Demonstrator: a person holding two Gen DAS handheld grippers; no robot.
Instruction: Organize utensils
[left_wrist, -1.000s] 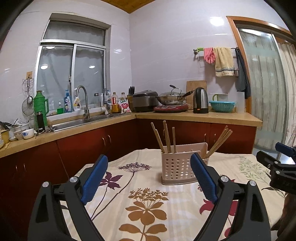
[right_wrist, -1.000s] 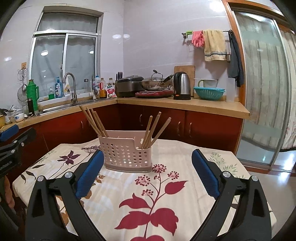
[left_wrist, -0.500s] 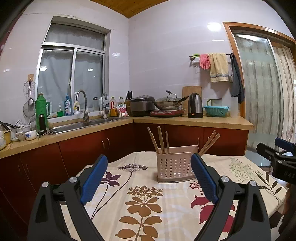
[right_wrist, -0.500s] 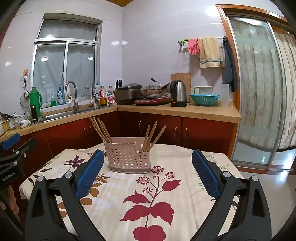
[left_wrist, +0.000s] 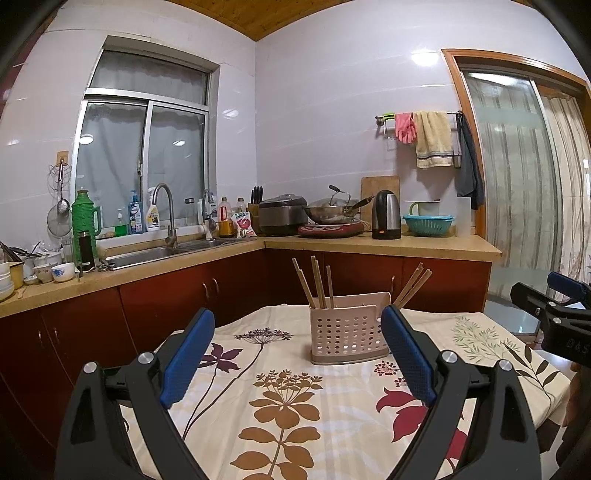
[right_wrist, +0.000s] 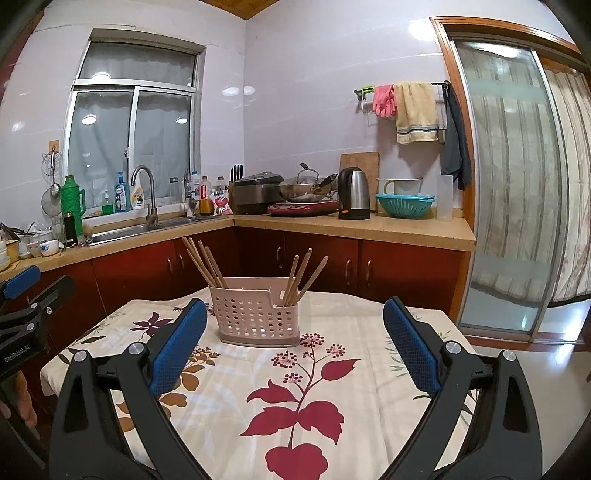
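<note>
At the far left, a steel sink with a curved tap is set in the kitchen counter, a green plastic thermos flask standing beside it. Further right on that counter sit a steel wok and a black-and-steel electric kettle.

The left tool hovers above the tabletop, which wears a cream cloth printed with brown and red flowers; its blue textured pads stand wide apart with nothing between them. Ahead of it, toward the far edge of the tabletop, stands the pale pink perforated plastic utensil holder, rectangular and split into compartments. The wooden chopsticks lean in two bunches, one in the left end, one in the right.

The right tool likewise gapes open and empty, the same holder just left of its centre line. Nothing lies between either tool and the holder.
</note>
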